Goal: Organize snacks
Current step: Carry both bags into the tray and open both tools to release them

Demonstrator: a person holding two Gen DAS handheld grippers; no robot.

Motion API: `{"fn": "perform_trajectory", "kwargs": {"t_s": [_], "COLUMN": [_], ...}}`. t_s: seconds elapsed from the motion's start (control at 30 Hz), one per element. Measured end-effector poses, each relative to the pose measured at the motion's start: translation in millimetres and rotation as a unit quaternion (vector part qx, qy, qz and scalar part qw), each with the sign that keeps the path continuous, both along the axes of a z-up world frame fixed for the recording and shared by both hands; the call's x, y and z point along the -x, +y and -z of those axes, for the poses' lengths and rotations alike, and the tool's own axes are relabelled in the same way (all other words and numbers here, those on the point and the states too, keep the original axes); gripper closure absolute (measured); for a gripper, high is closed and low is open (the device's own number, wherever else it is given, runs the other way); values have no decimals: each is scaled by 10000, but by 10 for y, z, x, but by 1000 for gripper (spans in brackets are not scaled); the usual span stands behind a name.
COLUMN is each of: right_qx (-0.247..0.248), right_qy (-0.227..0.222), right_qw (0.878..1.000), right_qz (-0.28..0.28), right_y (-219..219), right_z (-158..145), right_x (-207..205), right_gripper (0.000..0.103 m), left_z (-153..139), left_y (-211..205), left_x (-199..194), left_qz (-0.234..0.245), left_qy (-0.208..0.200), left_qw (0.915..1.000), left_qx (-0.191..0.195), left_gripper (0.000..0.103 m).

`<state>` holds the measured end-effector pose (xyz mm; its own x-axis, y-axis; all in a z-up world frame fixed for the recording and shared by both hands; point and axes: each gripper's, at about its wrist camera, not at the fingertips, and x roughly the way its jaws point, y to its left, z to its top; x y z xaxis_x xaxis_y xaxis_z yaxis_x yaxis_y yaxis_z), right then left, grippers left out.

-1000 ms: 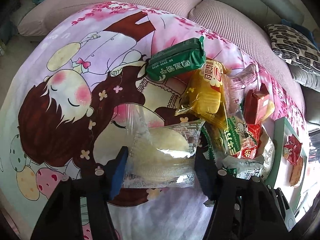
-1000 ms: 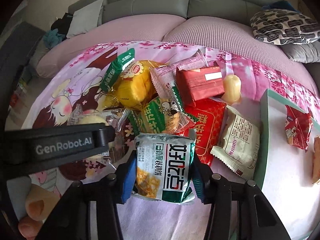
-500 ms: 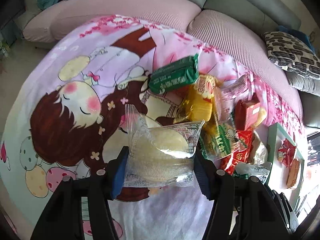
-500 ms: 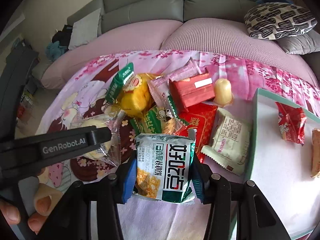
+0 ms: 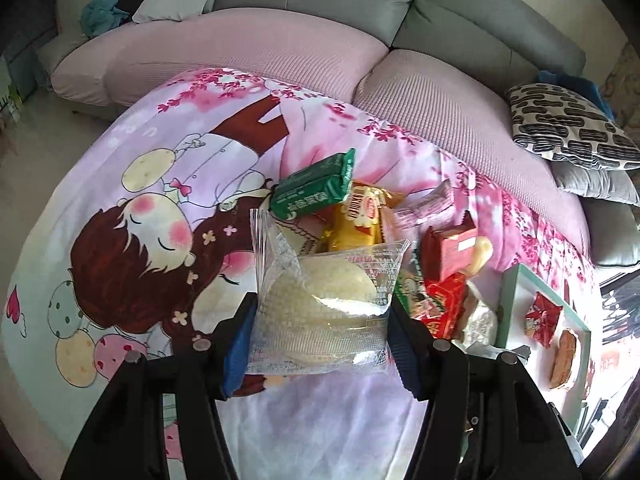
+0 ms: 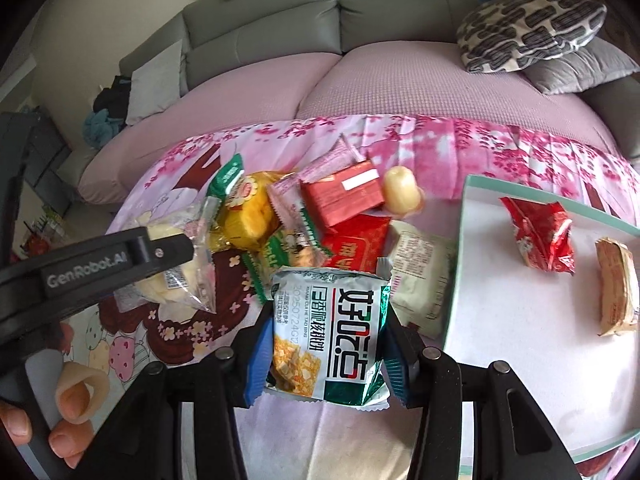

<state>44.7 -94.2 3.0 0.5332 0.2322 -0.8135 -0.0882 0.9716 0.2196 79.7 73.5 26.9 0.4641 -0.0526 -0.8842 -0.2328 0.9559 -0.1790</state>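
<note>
My left gripper (image 5: 320,336) is shut on a clear packet with a pale round cake (image 5: 328,300), held above the cartoon cloth. It also shows in the right wrist view (image 6: 172,276), beside the left gripper's arm (image 6: 92,268). My right gripper (image 6: 324,352) is shut on a white and green snack packet (image 6: 328,328), held above the cloth just left of the tray. A pile of snacks lies on the cloth: a green packet (image 5: 316,192), a yellow packet (image 6: 248,212), a red box (image 6: 344,196), a red packet (image 6: 356,244), a white packet (image 6: 420,272).
A white tray with a green rim (image 6: 460,240) lies on the right and holds a red packet (image 6: 540,232) and a brown wrapped snack (image 6: 616,292). A pink and grey sofa (image 5: 320,40) with a patterned cushion (image 6: 528,28) stands behind the table.
Both grippers have risen with their packets, so the table and pile look smaller and farther. The right gripper has shifted toward the tray.
</note>
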Motion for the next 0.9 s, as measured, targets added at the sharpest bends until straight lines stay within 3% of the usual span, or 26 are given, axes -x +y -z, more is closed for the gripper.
{"fn": "perform_trajectory", "kwargs": {"t_s": [0.43, 0.9], "right_qx": [60, -4], "right_qy": [51, 19], "right_qw": [9955, 9721], "right_qz": [940, 2345], "right_y": [-813, -1958], "right_z": [-113, -169], "right_x": [78, 254], "right_gripper": [52, 52], "left_z": [-138, -76], "left_y": [-642, -1768], "left_x": [10, 63], "left_qz": [738, 2029], "left_qy": [-277, -286], "left_qw": [9966, 9788], "left_qx": [226, 58], "left_gripper": [41, 41]}}
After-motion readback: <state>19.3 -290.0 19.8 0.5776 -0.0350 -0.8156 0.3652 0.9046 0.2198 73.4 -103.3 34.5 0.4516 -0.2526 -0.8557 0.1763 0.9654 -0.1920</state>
